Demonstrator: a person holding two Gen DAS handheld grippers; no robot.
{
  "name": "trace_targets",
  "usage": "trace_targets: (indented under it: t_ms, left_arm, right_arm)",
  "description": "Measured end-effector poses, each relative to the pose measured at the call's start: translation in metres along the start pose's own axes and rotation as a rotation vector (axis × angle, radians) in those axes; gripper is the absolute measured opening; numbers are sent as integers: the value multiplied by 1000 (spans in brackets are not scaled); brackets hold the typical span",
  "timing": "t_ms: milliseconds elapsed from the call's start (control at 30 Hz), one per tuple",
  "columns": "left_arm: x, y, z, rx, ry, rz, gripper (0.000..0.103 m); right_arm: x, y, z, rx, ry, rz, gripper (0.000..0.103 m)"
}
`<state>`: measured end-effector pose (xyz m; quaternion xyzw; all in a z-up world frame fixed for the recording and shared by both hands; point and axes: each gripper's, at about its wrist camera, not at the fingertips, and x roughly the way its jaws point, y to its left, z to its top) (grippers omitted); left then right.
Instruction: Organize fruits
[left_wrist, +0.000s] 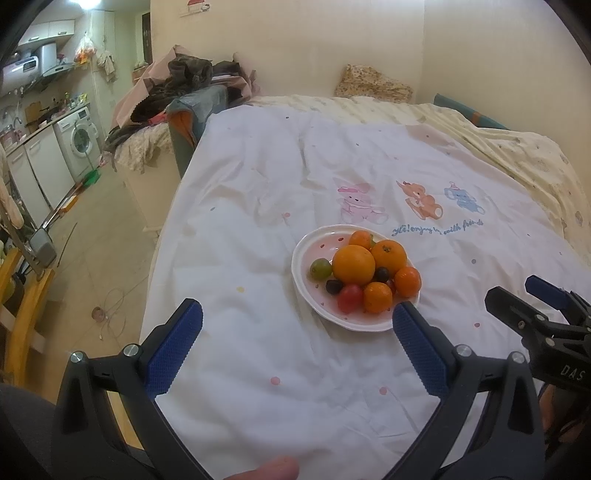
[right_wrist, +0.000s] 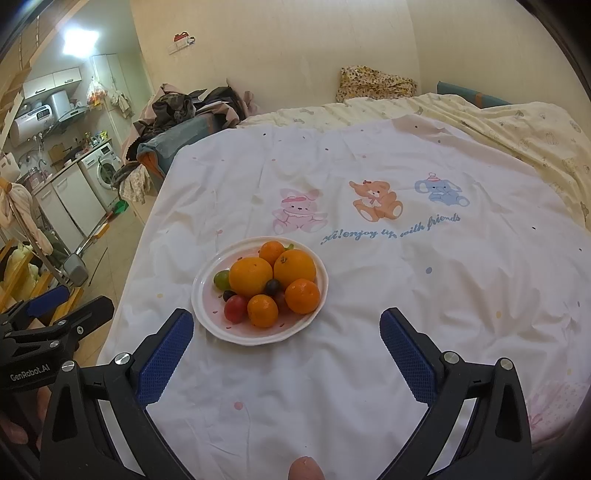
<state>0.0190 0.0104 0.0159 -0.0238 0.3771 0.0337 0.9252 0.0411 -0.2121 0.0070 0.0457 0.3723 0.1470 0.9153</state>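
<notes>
Bed: a wide bed (right_wrist: 517, 122), covered edge to edge.
Top cover: a white sheet (right_wrist: 332, 369) with pastel dots, rumpled, printed with three cartoon animals (right_wrist: 375, 203) and a line of blue script.
Beneath: a cream blanket (right_wrist: 535, 136) showing along the far and right sides.
On the sheet: one white plate (right_wrist: 255, 338), piled with fruit, near the front-left.

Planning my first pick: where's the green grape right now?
Green grape sits at the plate's left edge, against the nearer big orange.

left gripper (left_wrist: 297, 325): jaws wide, empty | right gripper (right_wrist: 286, 334): jaws wide, empty
</notes>
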Motion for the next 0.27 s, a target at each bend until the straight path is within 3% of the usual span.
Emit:
trace_targets:
  t_ms: [267]
  left_arm:
    - [-1, -1, 0, -4, 2, -12, 102]
  right_arm:
    - [1, 3, -1, -6, 0, 5, 103]
